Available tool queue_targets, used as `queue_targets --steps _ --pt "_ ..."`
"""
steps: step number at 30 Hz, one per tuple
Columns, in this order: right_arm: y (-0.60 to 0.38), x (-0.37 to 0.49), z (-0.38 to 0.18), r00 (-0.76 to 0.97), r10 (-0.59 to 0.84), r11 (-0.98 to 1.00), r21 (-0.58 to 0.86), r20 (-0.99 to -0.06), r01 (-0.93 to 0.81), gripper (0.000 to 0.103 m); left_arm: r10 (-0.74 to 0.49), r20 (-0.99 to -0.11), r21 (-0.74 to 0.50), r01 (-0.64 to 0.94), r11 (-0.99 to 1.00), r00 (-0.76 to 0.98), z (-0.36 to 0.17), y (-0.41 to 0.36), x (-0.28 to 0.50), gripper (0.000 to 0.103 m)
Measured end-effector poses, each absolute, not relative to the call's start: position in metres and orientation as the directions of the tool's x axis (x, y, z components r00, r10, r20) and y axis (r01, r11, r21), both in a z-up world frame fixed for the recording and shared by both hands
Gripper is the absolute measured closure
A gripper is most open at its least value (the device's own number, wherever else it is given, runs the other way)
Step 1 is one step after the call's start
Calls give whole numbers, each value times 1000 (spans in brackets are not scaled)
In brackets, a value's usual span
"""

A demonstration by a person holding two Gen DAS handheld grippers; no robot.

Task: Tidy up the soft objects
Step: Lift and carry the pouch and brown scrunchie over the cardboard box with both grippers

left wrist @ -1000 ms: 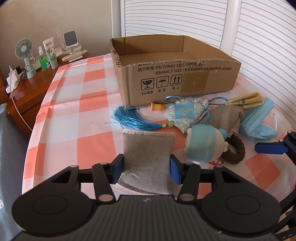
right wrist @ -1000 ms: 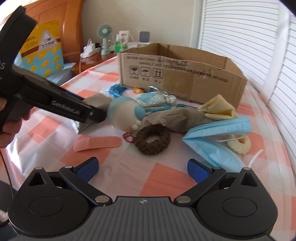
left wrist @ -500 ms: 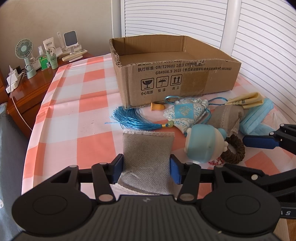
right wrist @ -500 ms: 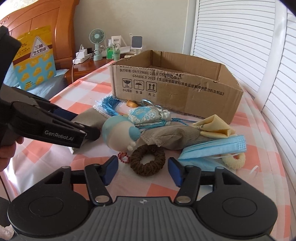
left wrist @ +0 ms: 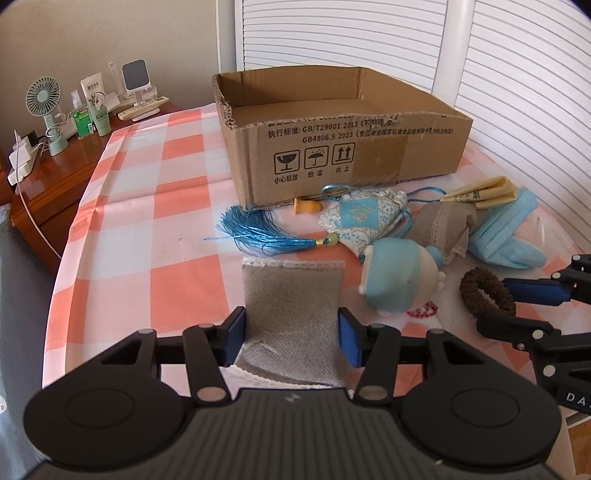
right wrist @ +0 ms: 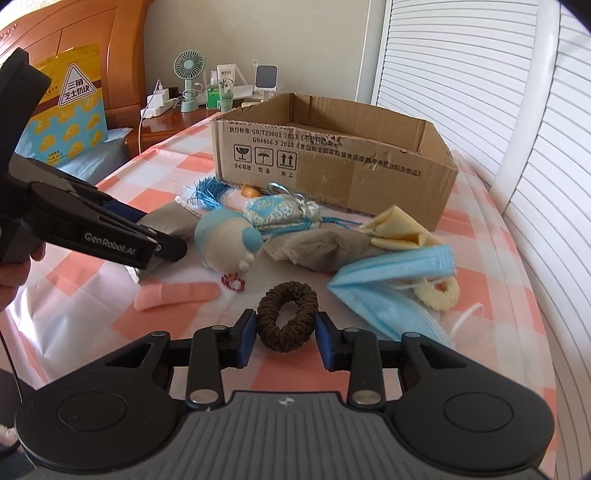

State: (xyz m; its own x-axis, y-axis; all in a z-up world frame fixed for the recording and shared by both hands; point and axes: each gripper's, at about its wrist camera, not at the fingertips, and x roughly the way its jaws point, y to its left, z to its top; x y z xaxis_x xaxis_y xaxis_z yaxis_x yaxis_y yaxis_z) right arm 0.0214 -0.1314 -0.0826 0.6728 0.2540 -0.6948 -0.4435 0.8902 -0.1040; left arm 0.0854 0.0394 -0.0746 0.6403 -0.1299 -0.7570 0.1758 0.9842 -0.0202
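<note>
Brown hair tie (right wrist: 287,315) between just-narrowed right fingers (right wrist: 245,334); grey pouch (left wrist: 291,314) pinched in left fingers (left wrist: 234,338).

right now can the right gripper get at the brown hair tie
Probably yes: the right gripper already straddles the brown hair tie, its jaws have just been closing onto it, and nothing lies between them but the tie.

Pretty bright daylight in my room here. White louvered shutters (left wrist: 517,74) run along the far side, next to a plain beige wall (right wrist: 258,33). The table (left wrist: 155,206) has a pink and white checked cloth. Beside it there's a glossy wooden nightstand (left wrist: 55,184) and a wooden headboard (right wrist: 122,55).
</note>
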Motion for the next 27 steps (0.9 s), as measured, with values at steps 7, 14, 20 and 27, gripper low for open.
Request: queue_targets --steps 7,14,20,27 --pt "-138 25 -89 667 254 906 -69 -700 -418 49 -142 -746 -43 166 985 651 -77 43 82 42" --pt "-133 32 -93 677 256 908 -69 -690 -414 43 -133 -747 -37 158 987 652 -78 42 85 44" --pt "-130 30 -90 685 233 907 -99 -691 -409 61 -131 -750 -30 165 986 648 -74 43 83 60" --pt "-133 20 -76 695 254 898 -102 -673 -427 63 -169 -763 -42 213 976 624 -64 45 74 67"
